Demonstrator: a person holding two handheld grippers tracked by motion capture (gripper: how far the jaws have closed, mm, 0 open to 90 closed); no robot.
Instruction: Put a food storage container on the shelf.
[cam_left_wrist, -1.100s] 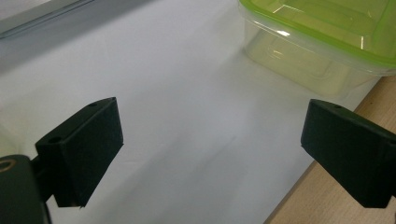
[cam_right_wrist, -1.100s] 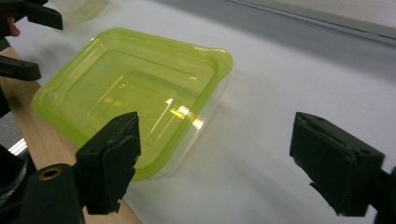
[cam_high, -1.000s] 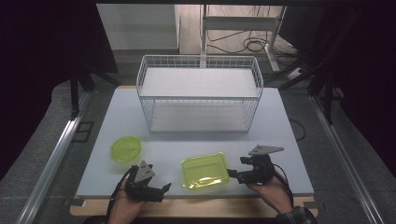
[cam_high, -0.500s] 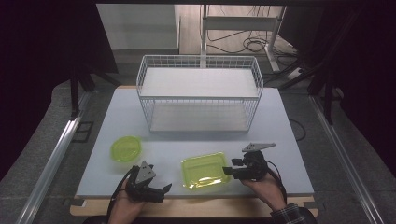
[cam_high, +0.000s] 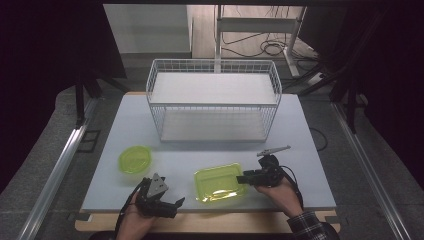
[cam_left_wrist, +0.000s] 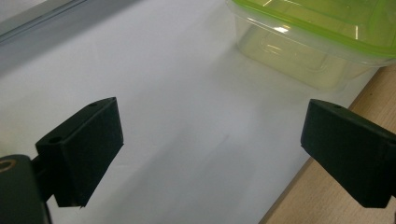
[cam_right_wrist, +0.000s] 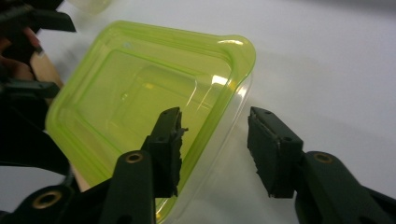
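The rectangular green-lidded plastic container (cam_high: 220, 183) sat on the white table (cam_high: 310, 150) near its front edge, between the two hands, lid on and upright; its long axis ran roughly across the table, left to right, tilted slightly so the right end lay a little farther from the person. The right gripper (cam_high: 246, 178) was at the container's right end. In the right gripper view, one jaw stood over the lid (cam_right_wrist: 140, 100) and the other outside the clear wall, straddling the rim at a corner. Its jaws had just been closing with the rim between them, but a gap showed on the outer side, so the pads did not yet appear to press. Judged step: taking hold of the container's right edge. The next move would call for closing fully on the rim without tipping the box, then lifting level. The left gripper (cam_high: 180, 201) rested low at the front edge, jaws wide apart on nothing, the container just beyond them. A round green lid or dish (cam_high: 135, 159) lay well left. The white wire basket (cam_high: 214, 102) stood farther back.
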